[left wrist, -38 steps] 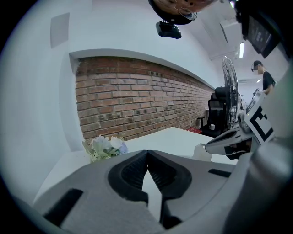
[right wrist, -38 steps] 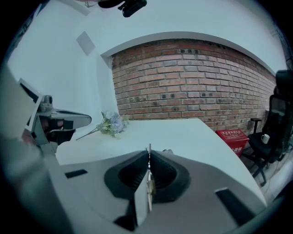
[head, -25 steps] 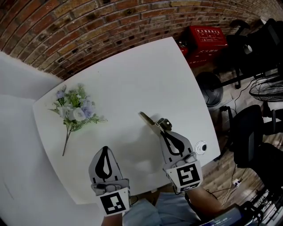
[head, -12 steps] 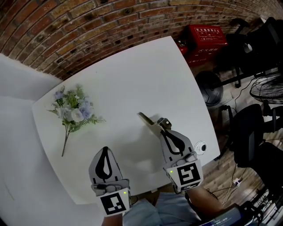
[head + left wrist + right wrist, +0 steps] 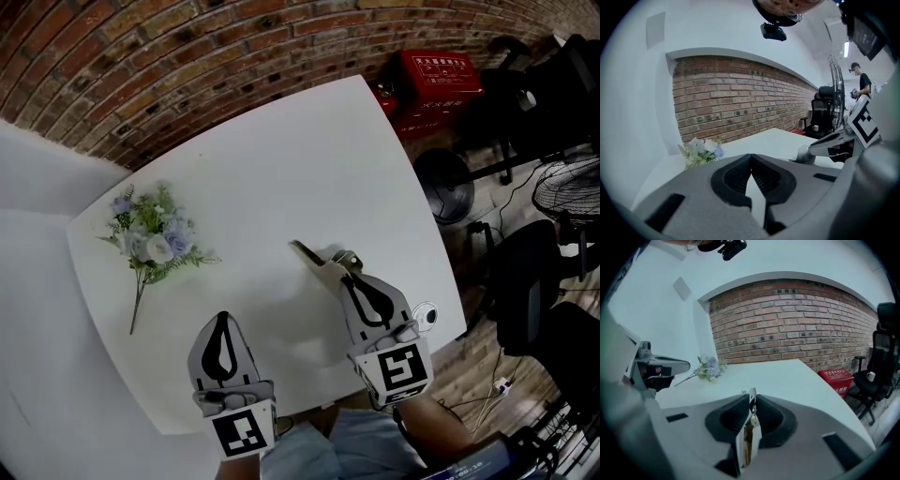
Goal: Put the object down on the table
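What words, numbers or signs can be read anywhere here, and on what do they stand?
Red box: white print on its lid, too small and blurred to read.
Left tool and right tool: each cube bears a black-and-white square pattern, no letters.
Object in the right tool: no print shows.
No other text shows.

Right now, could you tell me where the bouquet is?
In the head view, the bouquet lies at the table's far left, ahead of the left gripper.
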